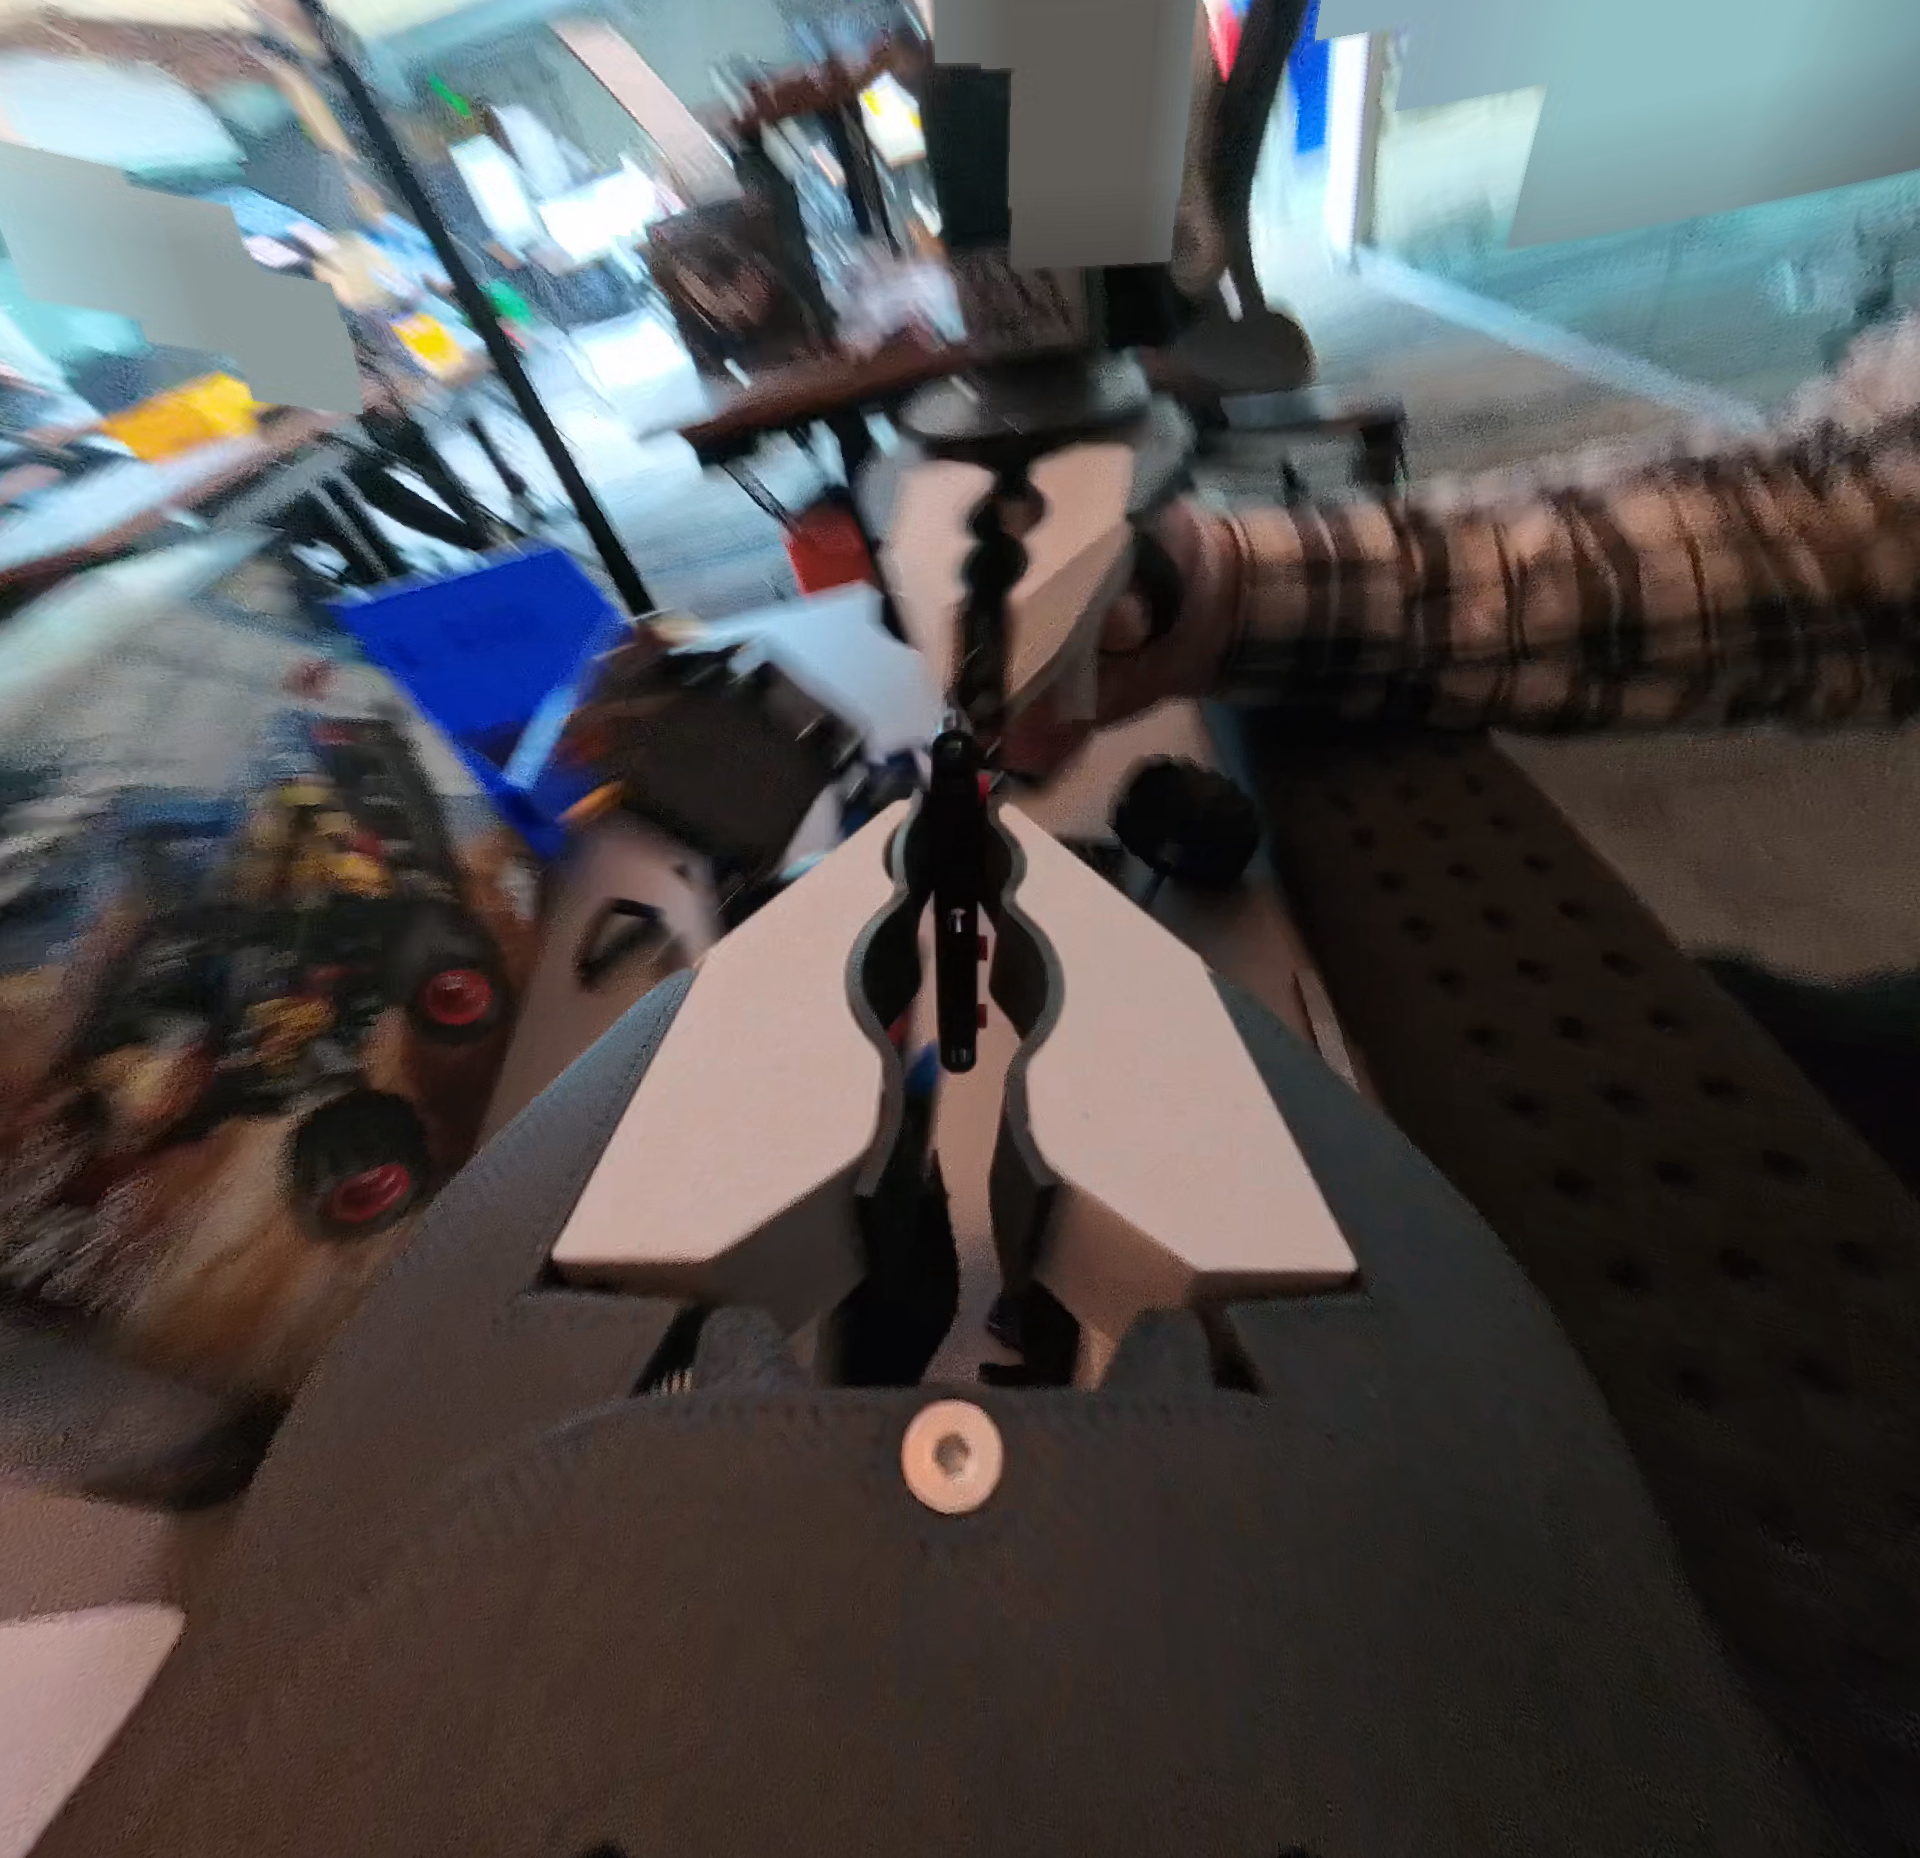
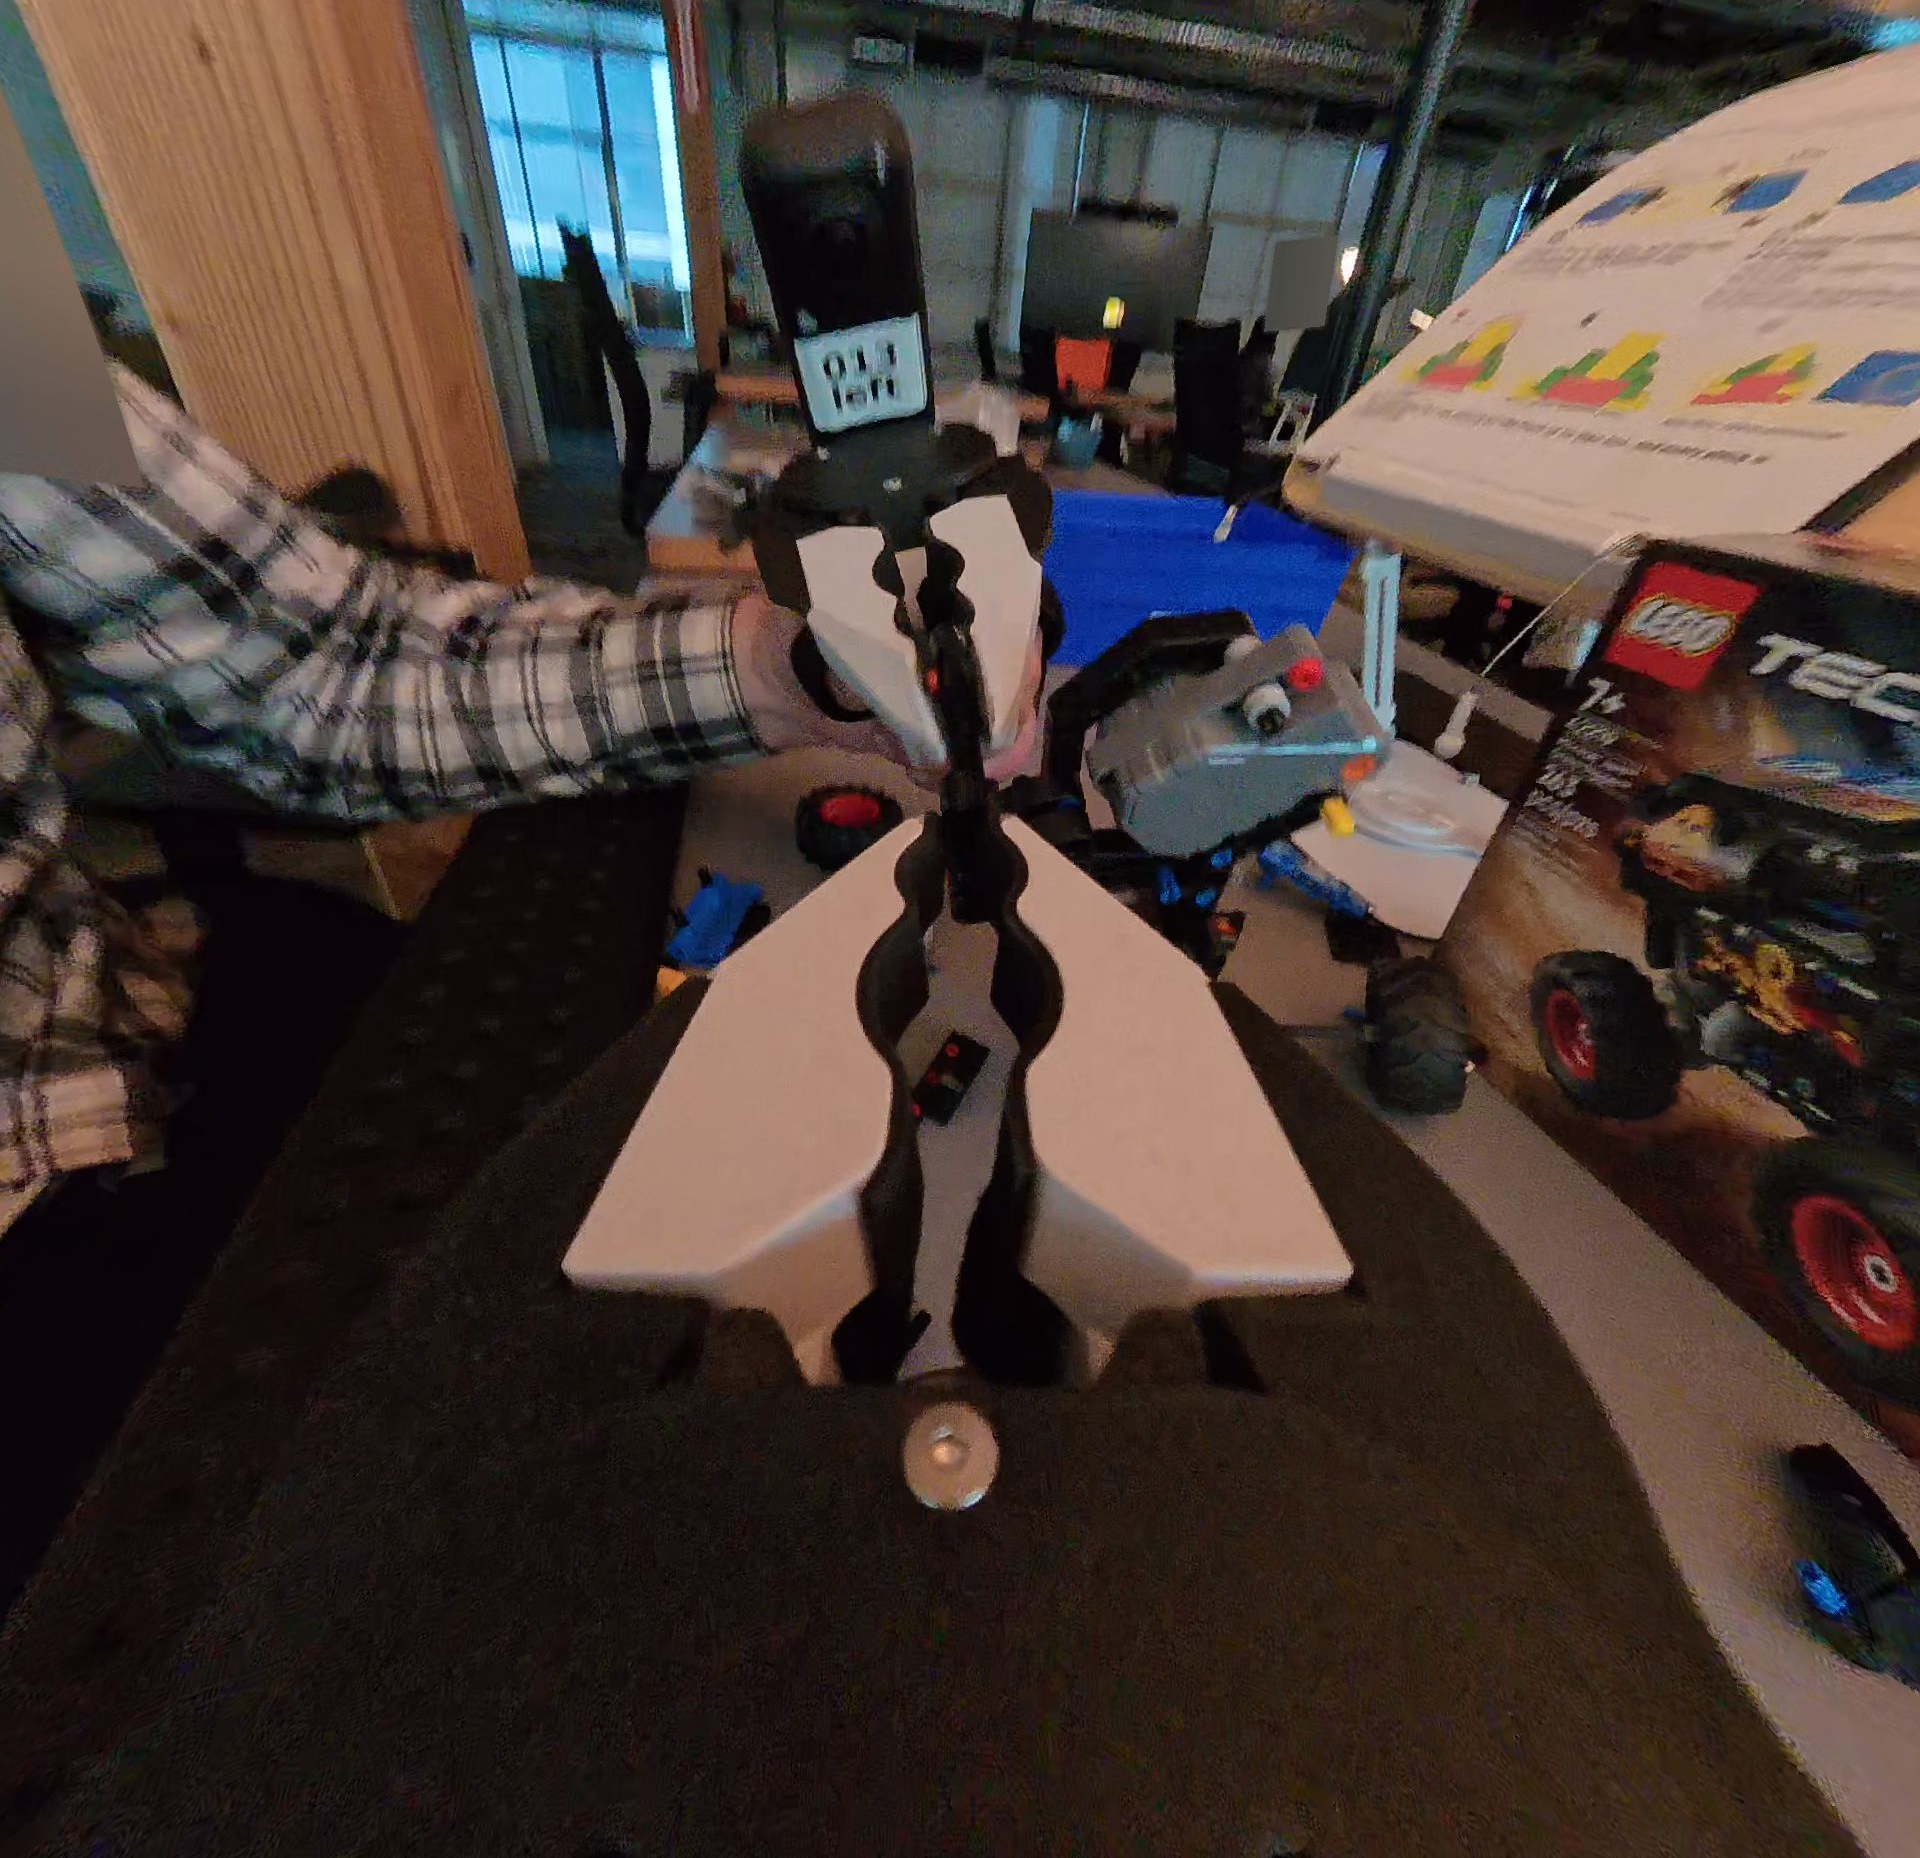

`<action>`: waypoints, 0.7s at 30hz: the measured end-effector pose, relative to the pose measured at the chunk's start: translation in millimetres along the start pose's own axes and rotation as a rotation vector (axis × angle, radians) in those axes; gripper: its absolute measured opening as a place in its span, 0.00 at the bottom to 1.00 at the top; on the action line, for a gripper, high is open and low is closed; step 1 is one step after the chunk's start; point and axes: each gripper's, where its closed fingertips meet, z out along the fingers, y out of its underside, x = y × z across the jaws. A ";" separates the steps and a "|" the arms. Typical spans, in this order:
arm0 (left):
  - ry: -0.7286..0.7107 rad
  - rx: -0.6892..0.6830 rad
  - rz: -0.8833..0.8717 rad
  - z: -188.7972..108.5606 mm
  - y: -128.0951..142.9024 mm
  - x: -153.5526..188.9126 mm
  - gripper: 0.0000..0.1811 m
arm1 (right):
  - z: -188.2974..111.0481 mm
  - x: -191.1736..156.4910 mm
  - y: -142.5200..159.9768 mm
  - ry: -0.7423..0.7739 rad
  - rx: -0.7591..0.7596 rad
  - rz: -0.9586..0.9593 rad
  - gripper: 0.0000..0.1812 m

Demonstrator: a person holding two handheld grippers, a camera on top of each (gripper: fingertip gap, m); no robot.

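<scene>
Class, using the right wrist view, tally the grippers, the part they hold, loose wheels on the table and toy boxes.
Grippers: 2, left gripper and right gripper
Black beam clamped by both: 1
Loose wheels: 2, red-hubbed wheel and black tyre
Toy set box: 1
Total: 6

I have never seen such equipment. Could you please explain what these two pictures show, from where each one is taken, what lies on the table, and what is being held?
A person holds a hand tool with two white jaws in each hand, and a camera on each tool looks forward along them. One picture comes from the left gripper, the other from the right gripper. Each picture therefore also shows the other tool opposite, with a plaid sleeve behind it. Both pairs of jaws are closed on a thin black beam with red pins, one pair at each end, it seems. On the table are a toy-truck box, a half-built grey model and a loose tyre. Farther back is a blue bin.
</scene>
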 end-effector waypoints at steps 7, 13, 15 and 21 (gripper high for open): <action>0.075 -0.044 -0.060 2.5 12.3 6.2 0.03 | -0.2 3.7 3.6 -0.025 0.007 0.080 0.03; 0.053 -0.300 0.000 11.7 62.1 7.3 0.13 | 3.2 3.8 7.8 -0.031 0.001 0.106 0.03; 0.003 -0.317 0.032 10.8 62.8 -0.4 0.26 | 3.3 3.2 8.9 -0.036 -0.002 0.111 0.03; -0.207 -0.275 0.083 15.5 50.5 -37.1 0.56 | 3.4 -4.8 2.1 -0.079 0.023 0.098 0.03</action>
